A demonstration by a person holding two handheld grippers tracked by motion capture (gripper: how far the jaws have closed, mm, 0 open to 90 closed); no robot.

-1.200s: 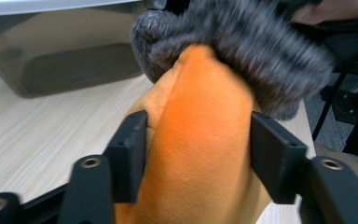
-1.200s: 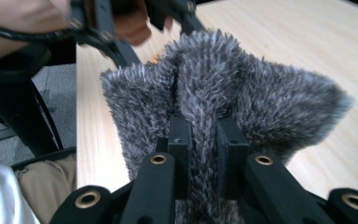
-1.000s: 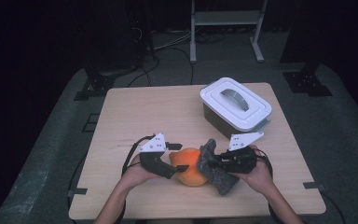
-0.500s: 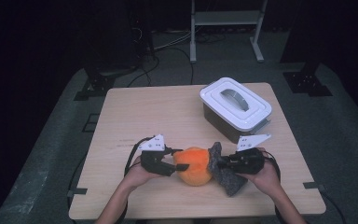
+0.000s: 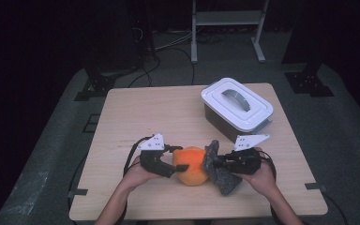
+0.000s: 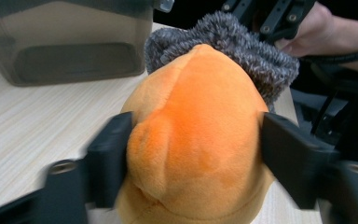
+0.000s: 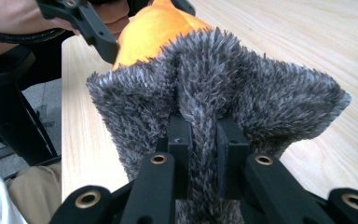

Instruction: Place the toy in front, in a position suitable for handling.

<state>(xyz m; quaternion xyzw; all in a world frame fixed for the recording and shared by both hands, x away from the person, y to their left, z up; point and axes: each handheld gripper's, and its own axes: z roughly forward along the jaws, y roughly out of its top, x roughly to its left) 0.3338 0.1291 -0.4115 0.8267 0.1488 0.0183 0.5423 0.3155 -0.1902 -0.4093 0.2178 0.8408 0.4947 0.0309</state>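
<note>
The orange plush (image 5: 191,165) lies near the table's (image 5: 168,112) front edge, between both grippers. The left gripper (image 6: 193,154) has just been reopening, its jaws flanking the plush; whether they press is unclear. The right gripper (image 7: 200,140) is clamped on the grey cloth (image 7: 214,88) against the plush. To wipe well, the left should squeeze firmly first, so the plush stays put under the cloth.

A light wooden rectangular table (image 5: 168,117) stands on grey carpet floor (image 5: 51,154), with a white metal rack frame (image 5: 227,18) behind it in darkness.
</note>
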